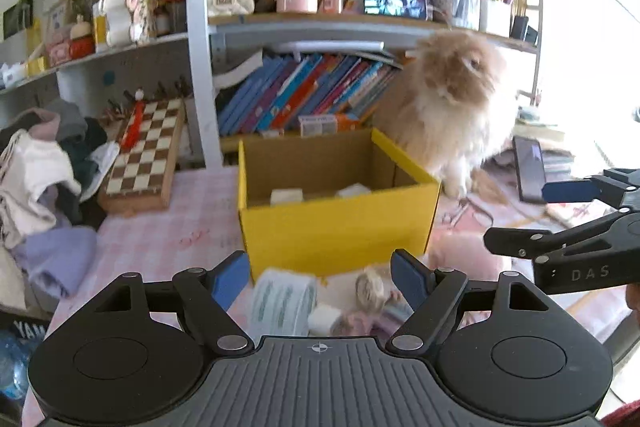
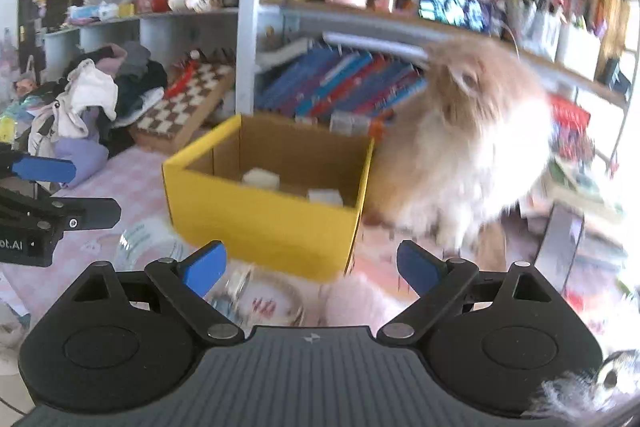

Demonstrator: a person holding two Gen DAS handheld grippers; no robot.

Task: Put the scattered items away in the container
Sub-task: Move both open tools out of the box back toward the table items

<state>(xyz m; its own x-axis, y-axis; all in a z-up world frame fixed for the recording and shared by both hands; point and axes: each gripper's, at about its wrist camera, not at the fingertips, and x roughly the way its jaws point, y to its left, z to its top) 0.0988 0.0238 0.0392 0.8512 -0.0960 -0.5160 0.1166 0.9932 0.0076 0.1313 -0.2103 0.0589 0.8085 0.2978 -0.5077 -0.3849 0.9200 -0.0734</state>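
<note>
Jaws on both grippers spread wide, holding nothing. Left gripper (image 1: 320, 277) parked over the near clutter: blurry white roll with teal print (image 1: 282, 301), small white block (image 1: 323, 319), fuzzy beige-pink bits (image 1: 372, 293). Open yellow cardboard box (image 1: 336, 231) just beyond on the pink checked tabletop (image 1: 168, 227), two white blocks already inside. Right gripper (image 2: 310, 269) hovering near a round patterned thing (image 2: 272, 301), too blurred to name. Best bet: drop straight down on the roll, squeeze across its width, lift well clear of the near wall before moving over. Watch the fluffy cream-and-tan cat (image 1: 452, 107) right of the box.
</note>
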